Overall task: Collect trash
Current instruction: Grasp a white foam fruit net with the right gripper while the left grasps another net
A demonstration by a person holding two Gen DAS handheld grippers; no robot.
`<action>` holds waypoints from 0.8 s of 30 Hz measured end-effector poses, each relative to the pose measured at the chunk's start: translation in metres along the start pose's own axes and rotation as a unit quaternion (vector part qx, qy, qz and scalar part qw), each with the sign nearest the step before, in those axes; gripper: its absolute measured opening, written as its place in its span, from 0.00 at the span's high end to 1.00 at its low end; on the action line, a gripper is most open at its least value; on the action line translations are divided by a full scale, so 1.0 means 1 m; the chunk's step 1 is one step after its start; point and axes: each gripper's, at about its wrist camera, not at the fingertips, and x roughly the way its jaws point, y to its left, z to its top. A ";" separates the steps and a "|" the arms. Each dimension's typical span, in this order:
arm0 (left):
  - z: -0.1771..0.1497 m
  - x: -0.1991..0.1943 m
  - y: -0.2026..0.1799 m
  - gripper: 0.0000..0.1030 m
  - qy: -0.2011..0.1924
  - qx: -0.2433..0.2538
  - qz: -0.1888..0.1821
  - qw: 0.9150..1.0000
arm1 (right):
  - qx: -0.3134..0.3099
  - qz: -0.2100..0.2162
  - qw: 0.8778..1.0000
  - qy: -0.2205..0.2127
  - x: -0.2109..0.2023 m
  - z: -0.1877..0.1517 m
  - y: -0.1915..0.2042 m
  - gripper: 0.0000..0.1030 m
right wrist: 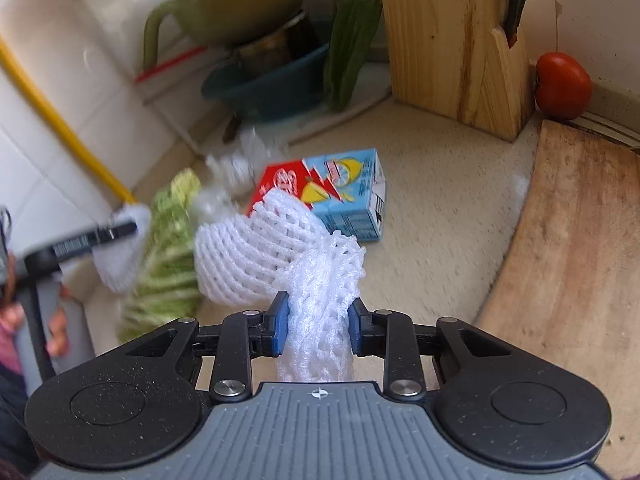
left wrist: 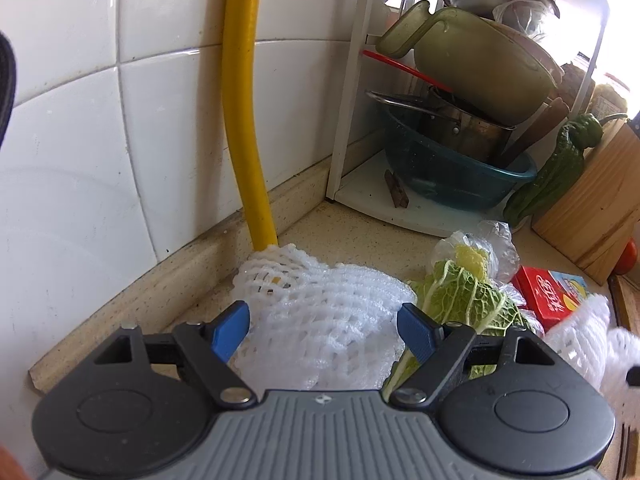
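A white foam fruit net [left wrist: 320, 312] lies on the beige counter by the tiled wall, between the blue pads of my open left gripper [left wrist: 324, 326]. My right gripper [right wrist: 318, 322] is shut on another white foam net [right wrist: 280, 252] and holds it above the counter; that net shows at the right edge of the left wrist view [left wrist: 588, 332]. A red and blue drink carton [right wrist: 340, 192] lies beyond it, and shows in the left wrist view [left wrist: 548, 292]. Cabbage leaves in clear plastic [left wrist: 468, 280] lie between the two nets.
A yellow hose [left wrist: 240, 100] runs down the wall to the counter. A white rack [left wrist: 360, 80] holds a teal basin [left wrist: 452, 172], pots and a green jug. A wooden knife block [right wrist: 452, 36], a green pepper [right wrist: 352, 36], a tomato [right wrist: 562, 86] and a cutting board [right wrist: 568, 248] stand on the right.
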 end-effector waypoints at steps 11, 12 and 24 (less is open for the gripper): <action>-0.003 -0.001 0.004 0.24 0.001 -0.008 -0.013 1.000 | 0.034 -0.051 0.996 -0.068 -0.013 0.025 -0.002 0.65; -0.003 0.000 0.004 0.24 0.001 -0.008 -0.014 1.000 | 0.033 -0.060 0.996 -0.059 -0.008 0.026 0.000 0.65; -0.005 0.001 0.007 0.24 0.005 -0.011 -0.025 1.000 | -0.050 -0.055 0.997 -0.009 0.048 0.017 0.061 0.05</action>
